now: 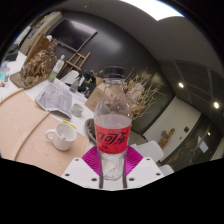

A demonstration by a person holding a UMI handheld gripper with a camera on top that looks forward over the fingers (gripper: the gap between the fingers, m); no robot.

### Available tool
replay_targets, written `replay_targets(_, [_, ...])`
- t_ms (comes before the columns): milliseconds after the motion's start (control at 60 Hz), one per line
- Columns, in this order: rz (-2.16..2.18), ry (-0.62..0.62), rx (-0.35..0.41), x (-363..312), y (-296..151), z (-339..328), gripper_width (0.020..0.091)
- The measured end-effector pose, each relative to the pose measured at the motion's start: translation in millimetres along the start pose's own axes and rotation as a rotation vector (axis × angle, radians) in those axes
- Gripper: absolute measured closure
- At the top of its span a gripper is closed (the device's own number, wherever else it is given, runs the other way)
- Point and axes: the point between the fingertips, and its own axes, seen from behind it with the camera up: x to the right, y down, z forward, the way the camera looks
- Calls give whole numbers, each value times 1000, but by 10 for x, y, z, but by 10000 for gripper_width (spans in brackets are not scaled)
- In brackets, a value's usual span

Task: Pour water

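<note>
My claw point(113, 172) gripping bottle point(113, 125), holding it upright above table point(25, 125). Cap looks on; tilting toward cup point(62, 135) risking slip, spill.

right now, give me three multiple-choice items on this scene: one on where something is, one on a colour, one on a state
1. Where is the white mug?
A. on the table beside the bottle
B. between the fingers
C. on top of the bottle

2. What colour is the label on the bottle?
A. blue
B. red
C. green

3. How does the bottle stand in the gripper?
A. lying flat
B. upside down
C. upright, held between the fingers

Answers: 1 A, the mug sits on the table off to the bottle's side. 2 B, the band around it is red. 3 C, its cap points up and the pink pads press on its base.
</note>
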Motion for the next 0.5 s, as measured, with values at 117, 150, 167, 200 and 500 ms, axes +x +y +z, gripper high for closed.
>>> replay_targets(117, [-271, 85, 46, 366, -184, 474, 850])
replay_targets(150, [-353, 105, 63, 423, -222, 620, 852])
replay_targets(167, [-396, 112, 67, 455, -242, 661, 853])
replay_targets(200, [-478, 130, 78, 501, -279, 758, 852])
replay_targets(500, [-1072, 193, 239, 151, -371, 1467, 853])
